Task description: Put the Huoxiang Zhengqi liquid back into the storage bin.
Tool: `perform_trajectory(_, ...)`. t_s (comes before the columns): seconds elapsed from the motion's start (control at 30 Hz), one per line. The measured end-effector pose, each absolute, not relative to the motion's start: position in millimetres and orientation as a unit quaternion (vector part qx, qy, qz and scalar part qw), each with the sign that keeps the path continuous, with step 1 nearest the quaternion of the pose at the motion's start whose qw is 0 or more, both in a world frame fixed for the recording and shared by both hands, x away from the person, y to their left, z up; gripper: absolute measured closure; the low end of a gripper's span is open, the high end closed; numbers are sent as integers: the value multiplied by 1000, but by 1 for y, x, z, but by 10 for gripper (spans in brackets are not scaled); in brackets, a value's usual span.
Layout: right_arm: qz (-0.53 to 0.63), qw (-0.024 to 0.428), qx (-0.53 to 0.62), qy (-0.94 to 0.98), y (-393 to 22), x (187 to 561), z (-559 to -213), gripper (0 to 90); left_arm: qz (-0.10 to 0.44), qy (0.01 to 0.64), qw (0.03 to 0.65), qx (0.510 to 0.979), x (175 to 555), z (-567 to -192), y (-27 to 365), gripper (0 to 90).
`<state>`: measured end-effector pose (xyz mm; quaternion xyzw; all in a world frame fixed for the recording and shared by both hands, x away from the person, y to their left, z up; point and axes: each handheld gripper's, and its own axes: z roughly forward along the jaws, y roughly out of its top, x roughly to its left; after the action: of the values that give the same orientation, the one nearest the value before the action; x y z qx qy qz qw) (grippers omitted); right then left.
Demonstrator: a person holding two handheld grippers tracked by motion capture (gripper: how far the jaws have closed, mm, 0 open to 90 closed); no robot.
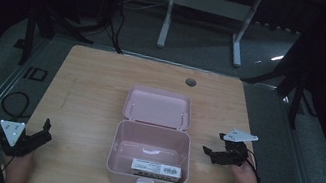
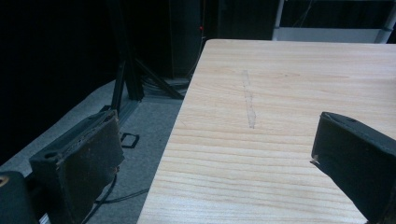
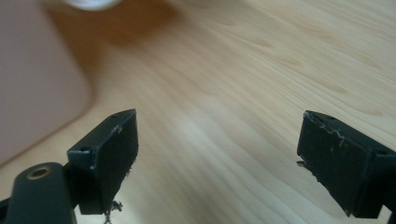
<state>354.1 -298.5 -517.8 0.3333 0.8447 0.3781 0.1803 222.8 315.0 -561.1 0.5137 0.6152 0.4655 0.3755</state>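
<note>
Rounded pink plastic box (image 1: 149, 156), lid open, on wood-grain worktop (image 1: 90, 89); left tool (image 1: 45, 133) and right tool (image 1: 212, 143) gape wide, empty; left gripper view catches a faint worktop scratch (image 2: 249, 100).

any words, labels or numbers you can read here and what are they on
"ID": pale letters on the floor left of the table, legible in the high view.
Small carton inside the open pink box: dark lines of print on its white label, too small to read.
Nothing readable on the left claw or right claw.
</note>
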Motion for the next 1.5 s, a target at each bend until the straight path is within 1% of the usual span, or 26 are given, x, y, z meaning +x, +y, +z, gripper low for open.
perform_trajectory(0.07,389,175,353,833,-303,355,-523,130,465,615,375,515,223,-561,315,21)
perform_trajectory(0.17,387,184,372,823,-307,354,-529,129,465,615,375,514,223,-561,315,21)
perform_trajectory(0.43,376,242,423,789,-321,350,-539,129,465,614,375,516,223,-561,315,21)
perform_trajectory(0.63,371,266,463,759,-333,346,-548,128,465,615,375,515,223,-561,315,21)
perform_trajectory(0.87,364,280,487,743,-345,342,-550,128,465,614,375,516,223,-561,315,21)
perform_trajectory(0.93,358,306,495,731,-346,340,-551,128,465,614,375,515,223,-561,315,21)
perform_trajectory(1.07,382,315,506,706,-354,337,-548,125,465,613,375,517,223,-561,315,21)
perform_trajectory(1.1,390,309,507,704,-356,337,-548,125,465,613,376,516,223,-561,315,21)
perform_trajectory(1.27,394,311,515,695,-361,336,-548,126,465,613,376,517,223,-561,315,21)
perform_trajectory(1.5,386,336,528,678,-367,334,-547,118,465,612,376,517,222,-561,314,21)
